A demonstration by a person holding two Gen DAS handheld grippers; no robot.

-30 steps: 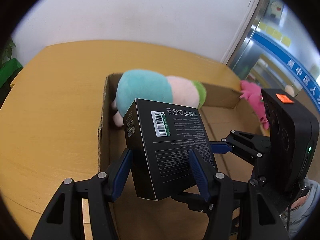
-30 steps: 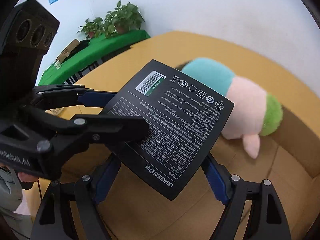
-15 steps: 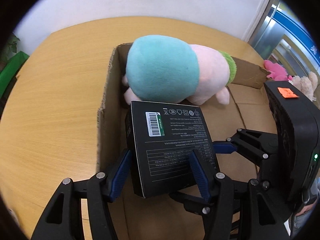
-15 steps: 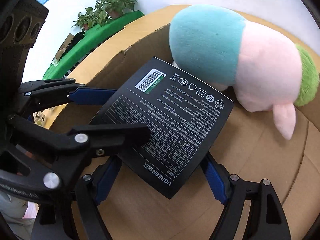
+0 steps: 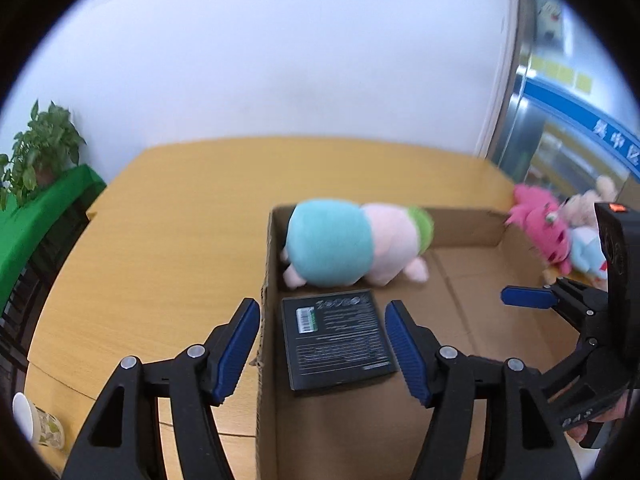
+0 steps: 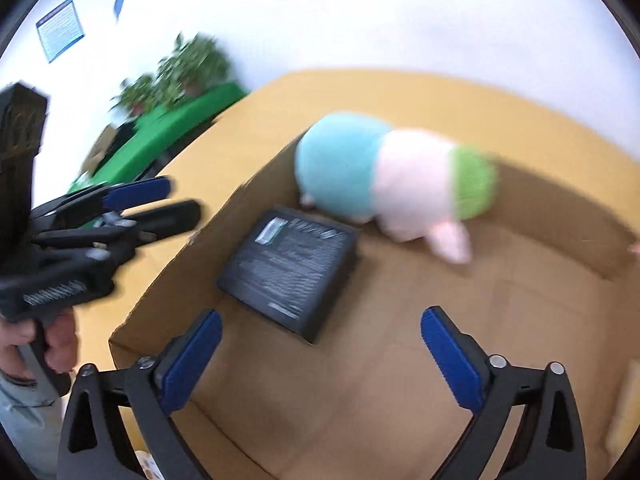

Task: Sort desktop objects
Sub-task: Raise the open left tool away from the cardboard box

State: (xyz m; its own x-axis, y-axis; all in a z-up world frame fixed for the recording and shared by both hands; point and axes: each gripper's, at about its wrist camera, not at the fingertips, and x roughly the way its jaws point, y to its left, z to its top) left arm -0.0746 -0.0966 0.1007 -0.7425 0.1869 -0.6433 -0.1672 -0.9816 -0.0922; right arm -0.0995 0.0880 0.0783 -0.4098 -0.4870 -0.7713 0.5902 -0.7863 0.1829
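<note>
The black box [image 5: 337,342] lies flat on the floor of the cardboard box [image 5: 265,288], just beside the plush toy [image 5: 352,246]. Both the left gripper [image 5: 322,346] and right gripper [image 6: 320,364] hang spread wide above it, holding nothing.

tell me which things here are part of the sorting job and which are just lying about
Job: black box, blue-pink plush, cardboard box, pink plush waiting outside it.

Lying about: potted plant, paper cup, wall poster.
</note>
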